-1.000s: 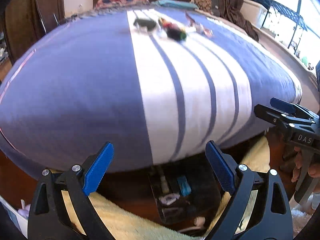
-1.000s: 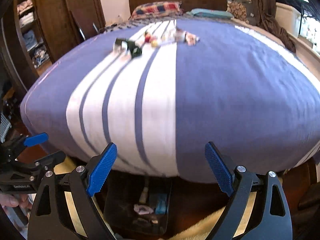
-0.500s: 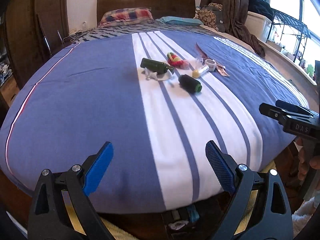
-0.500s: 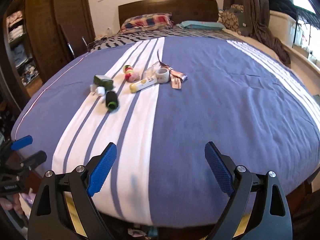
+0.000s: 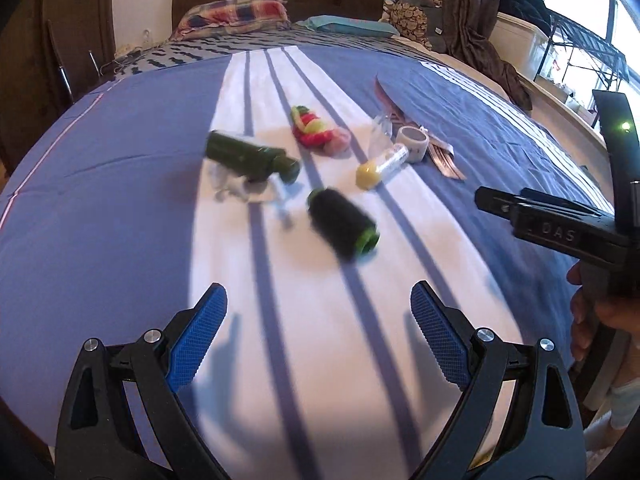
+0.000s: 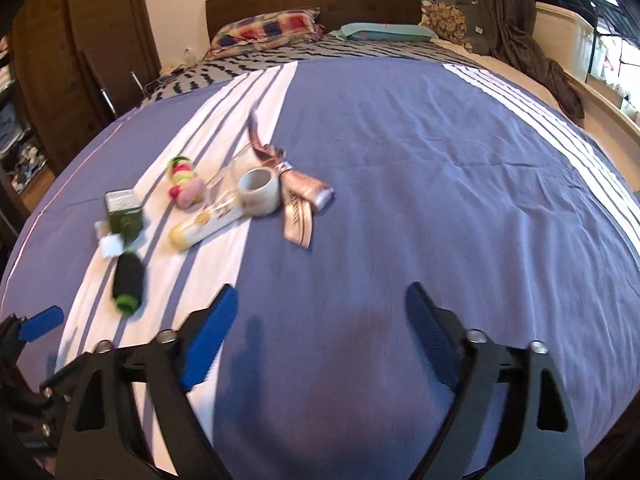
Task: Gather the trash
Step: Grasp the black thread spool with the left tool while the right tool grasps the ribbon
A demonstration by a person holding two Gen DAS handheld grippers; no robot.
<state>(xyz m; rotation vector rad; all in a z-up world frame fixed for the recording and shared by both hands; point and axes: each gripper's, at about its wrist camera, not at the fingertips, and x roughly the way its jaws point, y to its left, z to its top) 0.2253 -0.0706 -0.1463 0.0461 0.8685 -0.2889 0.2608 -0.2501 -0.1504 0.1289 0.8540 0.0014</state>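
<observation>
Black right gripper [image 5: 496,204] marked "DAS", jaws just narrowed, empty; left gripper [image 5: 318,340] wide, empty

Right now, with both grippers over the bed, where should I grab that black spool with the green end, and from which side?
Grip the black spool across its round middle, coming down from above with the left gripper, whose jaws stand open and empty. It lies on its side on the bedspread, its green end toward the near right, apart from the green bottle, so the curved flanks look free.
</observation>
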